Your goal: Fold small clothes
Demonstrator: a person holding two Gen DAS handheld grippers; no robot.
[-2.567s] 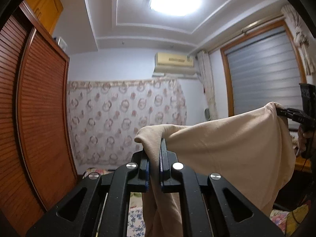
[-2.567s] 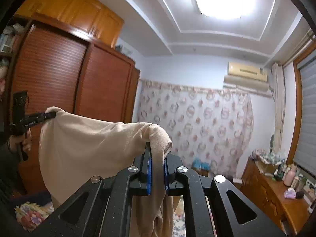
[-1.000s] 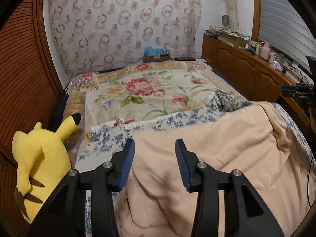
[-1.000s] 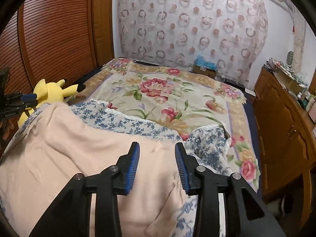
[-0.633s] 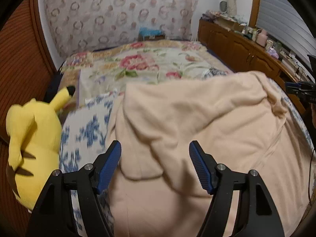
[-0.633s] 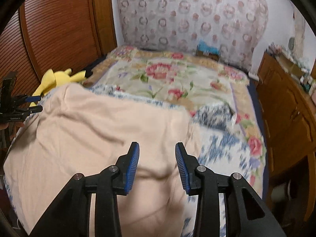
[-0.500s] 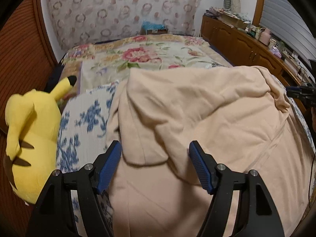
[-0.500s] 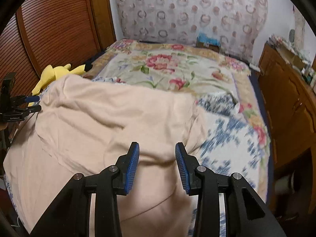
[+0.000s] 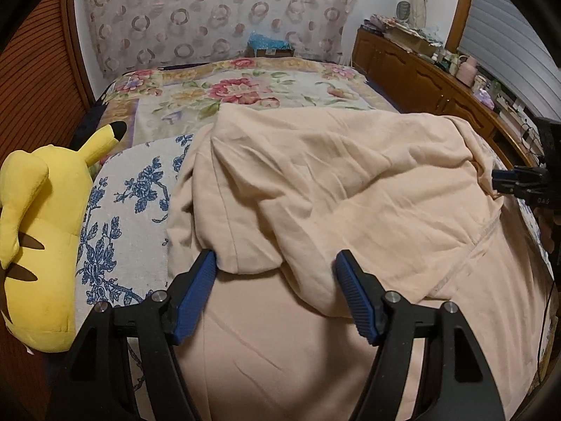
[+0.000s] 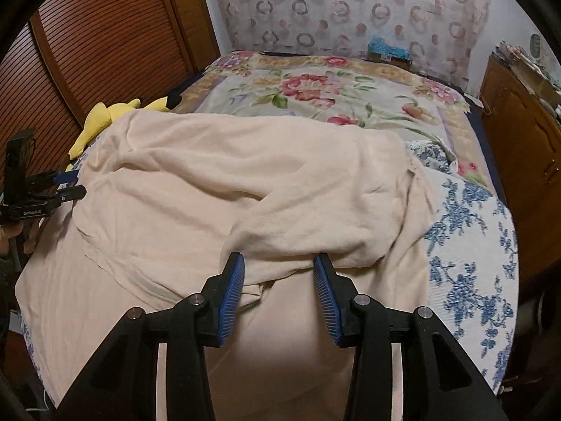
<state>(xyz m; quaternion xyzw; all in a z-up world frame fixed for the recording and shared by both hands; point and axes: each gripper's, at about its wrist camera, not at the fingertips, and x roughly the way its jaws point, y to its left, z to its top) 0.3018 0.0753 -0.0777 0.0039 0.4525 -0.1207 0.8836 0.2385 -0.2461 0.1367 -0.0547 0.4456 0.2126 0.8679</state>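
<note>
A beige garment lies spread on the bed with its far part folded back over the near part, its folded edge hanging toward me. My left gripper is open, jaws wide apart, just in front of the folded edge at the garment's left side. My right gripper is open and empty at the folded edge on the garment's right side. The right gripper shows at the right edge of the left wrist view, and the left gripper shows at the left edge of the right wrist view.
A yellow plush toy lies at the bed's left edge beside a wooden wardrobe. A blue-and-white floral cloth lies under the garment on a flowered bedspread. A wooden cabinet runs along the right.
Both grippers carried the garment down from the air onto the bed, opened and let go. Its far part then folded toward me over the near part, and both grippers stay open.
</note>
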